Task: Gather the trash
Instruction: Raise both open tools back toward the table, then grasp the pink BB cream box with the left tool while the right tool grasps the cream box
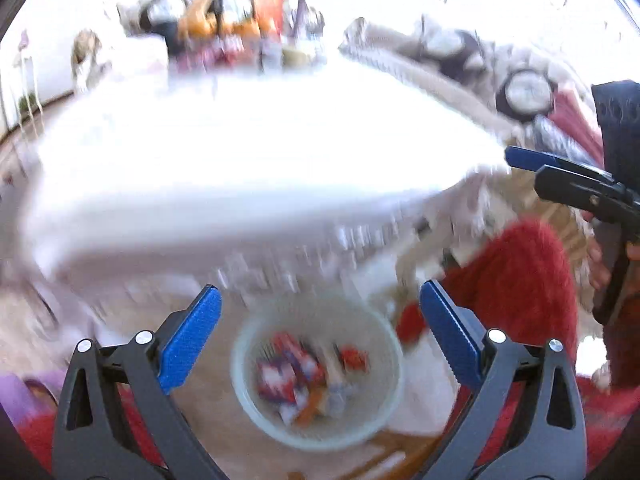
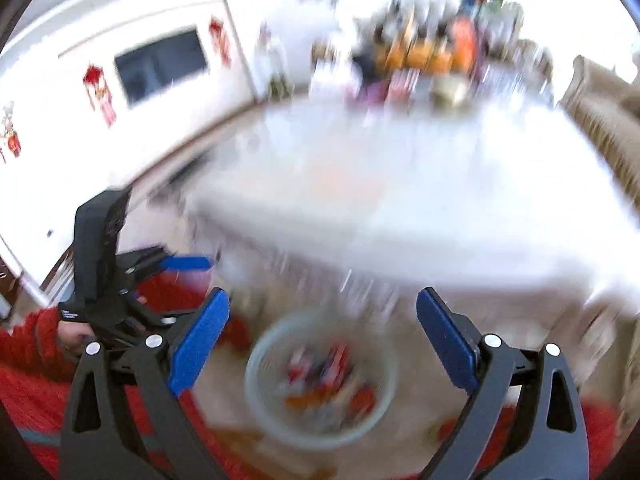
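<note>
Both views are blurred by motion. A pale round bin stands on the floor below the table edge, holding several red, white and orange wrappers. My left gripper is open and empty above it. In the right wrist view the same bin lies below my right gripper, which is open and empty. The right gripper also shows at the right edge of the left wrist view. The left gripper shows at the left of the right wrist view.
A table with a white cloth fills the middle; its near edge hangs above the bin. Orange and red clutter sits at its far end. A red sleeve is at right. A beige sofa stands right of the table.
</note>
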Motion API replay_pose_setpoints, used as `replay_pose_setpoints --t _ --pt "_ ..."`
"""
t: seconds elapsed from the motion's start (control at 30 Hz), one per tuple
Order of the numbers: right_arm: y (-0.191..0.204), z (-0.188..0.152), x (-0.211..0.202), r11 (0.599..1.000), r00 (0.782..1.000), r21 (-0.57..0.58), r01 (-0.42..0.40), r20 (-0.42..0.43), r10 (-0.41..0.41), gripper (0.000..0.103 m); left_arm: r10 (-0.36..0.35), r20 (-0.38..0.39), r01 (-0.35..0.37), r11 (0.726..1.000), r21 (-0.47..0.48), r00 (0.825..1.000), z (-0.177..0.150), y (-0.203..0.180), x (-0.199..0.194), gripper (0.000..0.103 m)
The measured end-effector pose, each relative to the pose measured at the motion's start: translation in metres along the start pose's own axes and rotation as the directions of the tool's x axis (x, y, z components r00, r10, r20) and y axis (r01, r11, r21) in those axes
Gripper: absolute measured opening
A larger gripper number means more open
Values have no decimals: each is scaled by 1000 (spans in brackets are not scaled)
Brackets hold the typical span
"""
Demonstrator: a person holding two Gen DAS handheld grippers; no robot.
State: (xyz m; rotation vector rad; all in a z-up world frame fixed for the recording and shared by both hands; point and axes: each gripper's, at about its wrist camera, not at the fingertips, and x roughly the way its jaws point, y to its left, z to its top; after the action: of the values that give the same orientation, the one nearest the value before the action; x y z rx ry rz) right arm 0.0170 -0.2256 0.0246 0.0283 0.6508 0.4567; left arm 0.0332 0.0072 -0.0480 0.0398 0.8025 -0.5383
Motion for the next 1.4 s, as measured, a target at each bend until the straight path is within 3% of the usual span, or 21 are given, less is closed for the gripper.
replay_pose_setpoints --t 0.1,0.27,0.47,0.53,0.83,1.03,1.4 --pt "-27 48 3 991 988 -5 134 78 -133 91 108 80 -110 994 10 991 64 21 -10 96" --pt "-78 106 47 977 973 49 208 96 -212 91 207 138 -210 978 0 968 154 59 17 96" --pt "-125 153 122 970 971 31 239 17 -240 91 228 65 -227 974 -28 971 231 109 87 96" --pt "-134 158 135 970 970 21 244 6 -244 91 259 41 -259 966 -13 965 251 120 111 96" --pt "-169 193 212 973 971 -11 229 -71 -229 91 251 -17 -251 968 -6 968 295 171 187 96" --pt "-179 204 251 972 965 -35 234 -116 -237 91 264 -40 -263 964 29 964 315 185 225 96" --pt "-182 216 300 946 941 -190 261 -167 -293 91 266 -119 -269 963 -3 956 328 209 274 96"
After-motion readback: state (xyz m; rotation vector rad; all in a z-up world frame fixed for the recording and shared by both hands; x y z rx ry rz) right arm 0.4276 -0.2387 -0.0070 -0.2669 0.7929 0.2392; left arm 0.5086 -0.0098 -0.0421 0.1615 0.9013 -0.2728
